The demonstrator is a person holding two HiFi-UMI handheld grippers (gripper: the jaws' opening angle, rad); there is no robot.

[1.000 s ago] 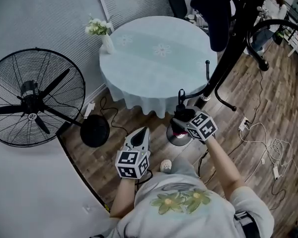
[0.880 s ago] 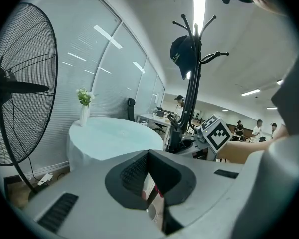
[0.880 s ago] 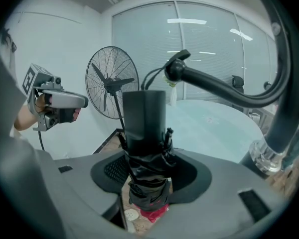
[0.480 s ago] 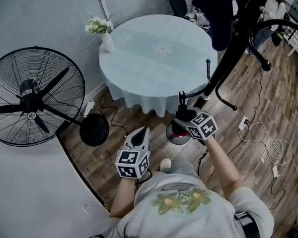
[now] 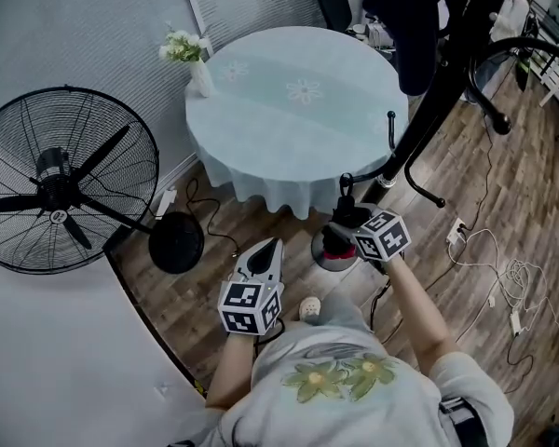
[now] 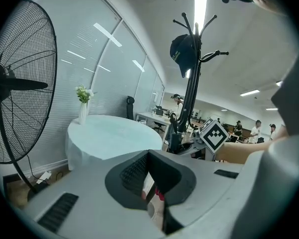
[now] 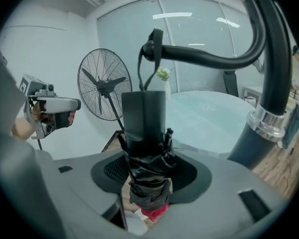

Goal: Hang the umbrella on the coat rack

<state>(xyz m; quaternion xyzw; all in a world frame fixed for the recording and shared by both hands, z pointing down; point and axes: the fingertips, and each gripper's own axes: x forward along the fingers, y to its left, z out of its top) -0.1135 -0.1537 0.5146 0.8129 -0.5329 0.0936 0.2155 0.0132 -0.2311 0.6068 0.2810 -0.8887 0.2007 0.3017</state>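
beside the foot of the coat rack (image 5: 427,110), right tongs (image 7: 145,180) pinched the folded black umbrella (image 7: 144,128) upright, left tongs (image 6: 148,157) pressed together, empty, farther from the rack

Black umbrella (image 7: 144,176) cloth glossy, creased; floor (image 5: 503,194) matt wood planks.

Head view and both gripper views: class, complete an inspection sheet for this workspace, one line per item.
Surface: wood-plank floor; round table under pale cloth.
Job's things: folded black umbrella, upright; its strap runs up to a low hook of the coat rack.
Clutter: flower vase on the table; standing fan.
Grippers: right gripper shut on the umbrella; left gripper shut, empty.
Cables: white cables loose on the floor.
Surroundings: blinds behind glass; people at desks beyond.
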